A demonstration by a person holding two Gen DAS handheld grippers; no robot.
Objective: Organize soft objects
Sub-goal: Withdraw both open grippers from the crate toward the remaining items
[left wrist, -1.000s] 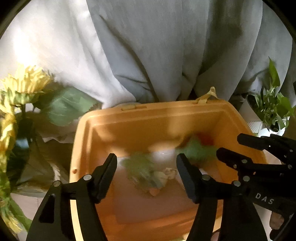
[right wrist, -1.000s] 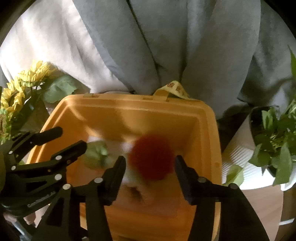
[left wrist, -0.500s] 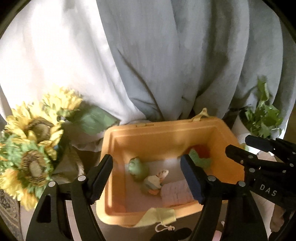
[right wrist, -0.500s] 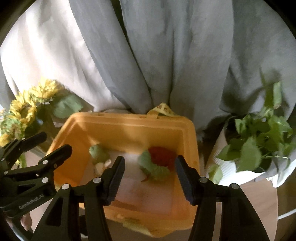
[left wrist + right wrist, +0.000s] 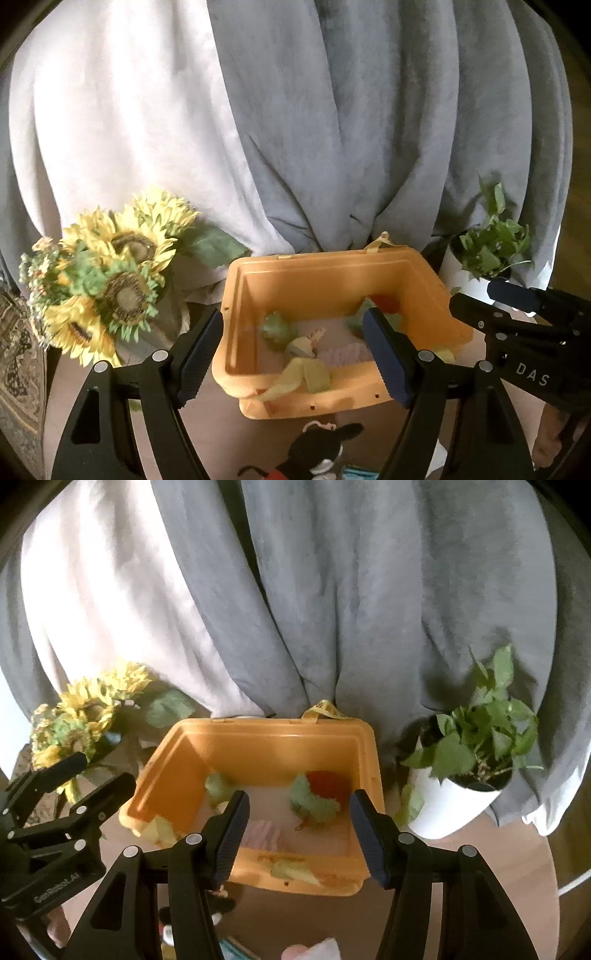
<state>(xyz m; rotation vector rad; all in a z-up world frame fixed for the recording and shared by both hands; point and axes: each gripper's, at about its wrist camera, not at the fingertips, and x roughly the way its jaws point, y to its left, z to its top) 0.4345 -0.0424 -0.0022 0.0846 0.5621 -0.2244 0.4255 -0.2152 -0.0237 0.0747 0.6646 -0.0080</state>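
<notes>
Orange bin (image 5: 184, 771), red-and-green plush (image 5: 317, 794), yellow sunflowers (image 5: 122, 273), grey curtain (image 5: 369, 609)

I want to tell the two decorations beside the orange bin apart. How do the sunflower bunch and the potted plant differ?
The sunflowers stand left of the orange bin; the potted plant stands right of it. The sunflowers show yellow petals and brown centres; the potted plant is only green leaves. The plant's white pot is plain; the sunflowers' container is hard to see. Both stand before the grey curtain.

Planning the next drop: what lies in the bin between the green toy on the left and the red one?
Only bare pale floor of the bin separates the green toy from the red one, seen in the right wrist view.
</notes>
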